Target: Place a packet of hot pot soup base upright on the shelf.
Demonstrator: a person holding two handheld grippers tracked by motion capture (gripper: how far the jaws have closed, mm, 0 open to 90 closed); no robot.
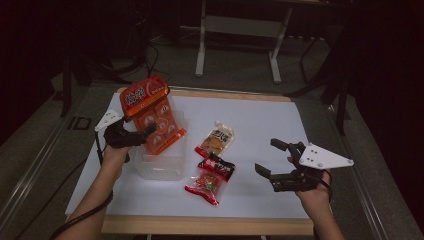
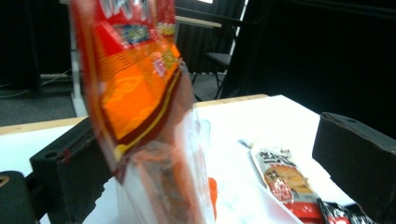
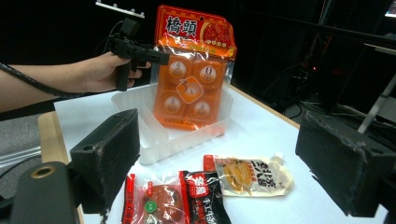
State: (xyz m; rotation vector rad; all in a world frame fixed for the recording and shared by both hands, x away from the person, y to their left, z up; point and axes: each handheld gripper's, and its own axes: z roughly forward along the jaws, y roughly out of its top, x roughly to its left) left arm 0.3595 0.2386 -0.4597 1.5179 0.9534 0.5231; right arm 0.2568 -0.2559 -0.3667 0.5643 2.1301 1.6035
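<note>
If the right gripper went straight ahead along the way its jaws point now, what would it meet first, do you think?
Probably the clear plastic tray with the orange packet standing in it, which lie straight ahead between the right gripper's open jaws. The snack packets on the table lie nearer but lower; depth is unclear.

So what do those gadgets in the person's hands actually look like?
Each is a black handheld tool with two blocky, foam-padded fingers. The left gripper and right gripper each carry a pale three-cornered plate on top. A black cable trails along the bare forearm.

Black grippers (image 1: 272, 159), grey triangular plates (image 1: 325, 156), padded fingers (image 3: 109, 151), trailing cables (image 1: 80, 217).
</note>
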